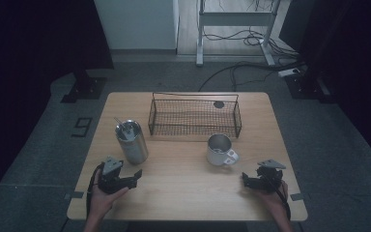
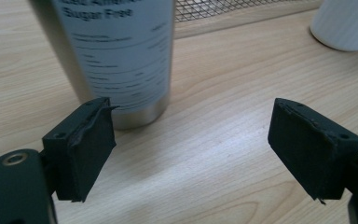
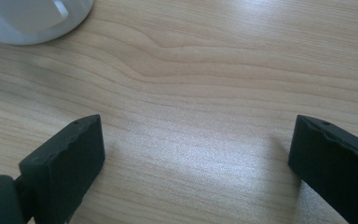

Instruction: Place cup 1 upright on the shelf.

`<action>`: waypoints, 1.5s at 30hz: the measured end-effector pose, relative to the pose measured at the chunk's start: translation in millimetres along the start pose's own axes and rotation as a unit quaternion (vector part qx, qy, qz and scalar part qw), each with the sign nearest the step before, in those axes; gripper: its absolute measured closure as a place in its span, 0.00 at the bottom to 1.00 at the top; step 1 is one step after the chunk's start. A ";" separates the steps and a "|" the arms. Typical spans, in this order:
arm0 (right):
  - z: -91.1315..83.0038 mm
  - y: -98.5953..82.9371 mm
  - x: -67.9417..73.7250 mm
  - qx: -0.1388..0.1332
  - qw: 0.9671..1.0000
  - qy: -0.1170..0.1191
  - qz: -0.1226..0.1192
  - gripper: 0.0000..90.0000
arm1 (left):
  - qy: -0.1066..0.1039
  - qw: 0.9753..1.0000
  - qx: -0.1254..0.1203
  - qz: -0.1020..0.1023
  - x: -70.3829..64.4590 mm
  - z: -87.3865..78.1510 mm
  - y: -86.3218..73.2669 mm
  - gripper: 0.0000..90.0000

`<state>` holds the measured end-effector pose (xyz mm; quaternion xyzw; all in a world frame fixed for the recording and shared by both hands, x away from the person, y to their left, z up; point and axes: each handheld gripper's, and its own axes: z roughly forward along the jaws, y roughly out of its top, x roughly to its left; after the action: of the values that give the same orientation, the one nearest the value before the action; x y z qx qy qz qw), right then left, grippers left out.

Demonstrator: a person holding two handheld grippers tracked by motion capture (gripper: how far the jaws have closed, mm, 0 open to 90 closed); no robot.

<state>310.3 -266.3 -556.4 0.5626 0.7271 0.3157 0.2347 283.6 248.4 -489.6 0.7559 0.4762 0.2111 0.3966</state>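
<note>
A steel tumbler with a printed label stands upright at the table's left, something thin sticking out of its top. It looms just beyond my left gripper, whose jaws stand wide apart and empty. In the high view that left gripper rests near the front left edge, held by a hand. A white mug sits right of centre, handle toward the front right. My right gripper lies near the front right edge, open, with bare wood between its jaws. The mug's base shows at the upper left there.
A black wire basket stands at the back middle of the wooden table, with a small dark round thing at its far right. Cables and a desk frame lie on the floor behind.
</note>
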 end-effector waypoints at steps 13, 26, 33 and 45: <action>0.0 0.0 -0.2 0.000 1.000 -0.001 0.002 0.04 | 0.020 0.999 -0.008 -0.027 17.5 -11.1 0.6 0.15; -0.1 0.1 -0.2 0.000 1.000 -0.002 0.002 0.04 | 0.023 0.999 -0.013 -0.048 30.7 -7.0 2.0 0.13; -0.1 0.1 -0.2 0.000 1.000 -0.002 0.002 0.04 | 0.033 0.997 -0.016 -0.065 38.1 -4.1 4.0 0.12; 1.3 1.5 -1.2 -0.001 1.000 0.003 -0.002 0.04 | 0.030 0.997 -0.019 -0.066 42.4 7.8 17.0 0.10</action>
<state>312.5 -266.9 -556.2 0.5603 0.7286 0.3173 0.2336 317.9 278.9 -483.1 0.7087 0.5321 0.2161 0.4097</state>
